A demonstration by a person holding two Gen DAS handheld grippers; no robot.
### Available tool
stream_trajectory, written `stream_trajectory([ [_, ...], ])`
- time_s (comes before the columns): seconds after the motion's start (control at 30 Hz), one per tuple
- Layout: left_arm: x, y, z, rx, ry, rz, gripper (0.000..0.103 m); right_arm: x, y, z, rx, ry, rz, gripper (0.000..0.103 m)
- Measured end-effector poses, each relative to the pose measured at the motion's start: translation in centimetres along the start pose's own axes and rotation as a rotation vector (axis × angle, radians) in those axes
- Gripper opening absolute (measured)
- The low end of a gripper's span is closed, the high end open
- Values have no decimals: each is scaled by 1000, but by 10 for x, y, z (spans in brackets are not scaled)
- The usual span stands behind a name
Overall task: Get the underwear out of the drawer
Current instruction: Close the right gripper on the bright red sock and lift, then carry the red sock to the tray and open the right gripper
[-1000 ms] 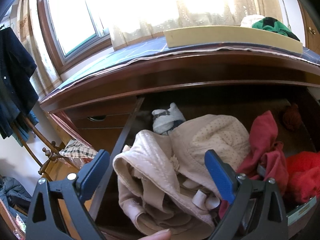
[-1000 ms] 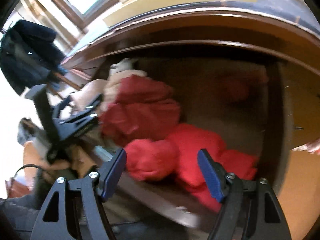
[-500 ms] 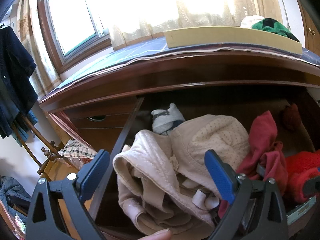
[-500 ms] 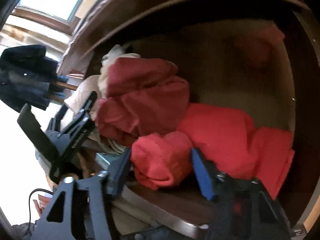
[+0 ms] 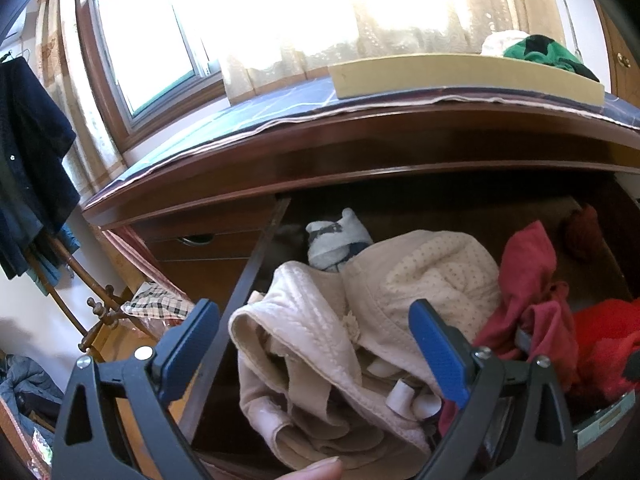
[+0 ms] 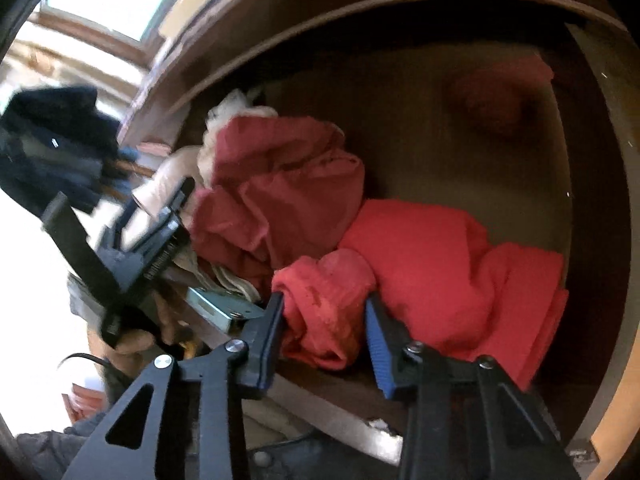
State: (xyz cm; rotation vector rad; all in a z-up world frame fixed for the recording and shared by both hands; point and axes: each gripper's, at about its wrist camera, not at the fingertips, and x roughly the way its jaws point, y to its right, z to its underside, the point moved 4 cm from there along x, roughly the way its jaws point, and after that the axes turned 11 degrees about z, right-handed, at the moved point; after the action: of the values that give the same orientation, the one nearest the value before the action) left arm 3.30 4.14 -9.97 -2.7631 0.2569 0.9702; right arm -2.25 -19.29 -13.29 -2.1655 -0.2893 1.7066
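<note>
Since a second ago the right wrist view has tipped steeply down and rolled: the window and dresser top that filled its upper part have slid to the far corner, and the open drawer (image 6: 600, 208) now fills the picture. The right gripper (image 6: 326, 322), which hung wide above the front edge, has come down into the drawer, and its fingers (image 6: 378, 342) are closing with a rolled light-red piece of underwear (image 6: 326, 300) between them; the pads stand right at its sides, though a firm pinch cannot be made out. That roll lies at the drawer's front, just beside a flat bright-red garment (image 6: 452, 272) and below a crumpled dark-red one (image 6: 280, 184).

The left view is unchanged. The left gripper (image 5: 316, 352) points slantwise down at the drawer's left half, its fingers (image 5: 438, 354) released and spread over a pile of beige underwear (image 5: 320, 336), gripping nothing. A fingertip (image 5: 316, 471) shows at the bottom edge. A small grey-and-white bundle (image 5: 336, 240) sits behind the beige pile.
</note>
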Motion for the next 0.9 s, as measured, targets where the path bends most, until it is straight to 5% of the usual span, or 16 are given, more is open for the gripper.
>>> stream_trajectory([
  [0.2,0,0,-1,4,3,-5,97,-38,12,-12,134,150,-217,41],
  [0.33,-2,0,-1,3,4,-10,97,-73,7,-21,137,267,-272,41],
  [0.63,-3,1,0,13,8,-14,97,-151,-21,-68,63,527,-203,41],
  [0.9,-4,2,0,17,8,-12,97,-178,-44,-134,-36,714,41,41],
])
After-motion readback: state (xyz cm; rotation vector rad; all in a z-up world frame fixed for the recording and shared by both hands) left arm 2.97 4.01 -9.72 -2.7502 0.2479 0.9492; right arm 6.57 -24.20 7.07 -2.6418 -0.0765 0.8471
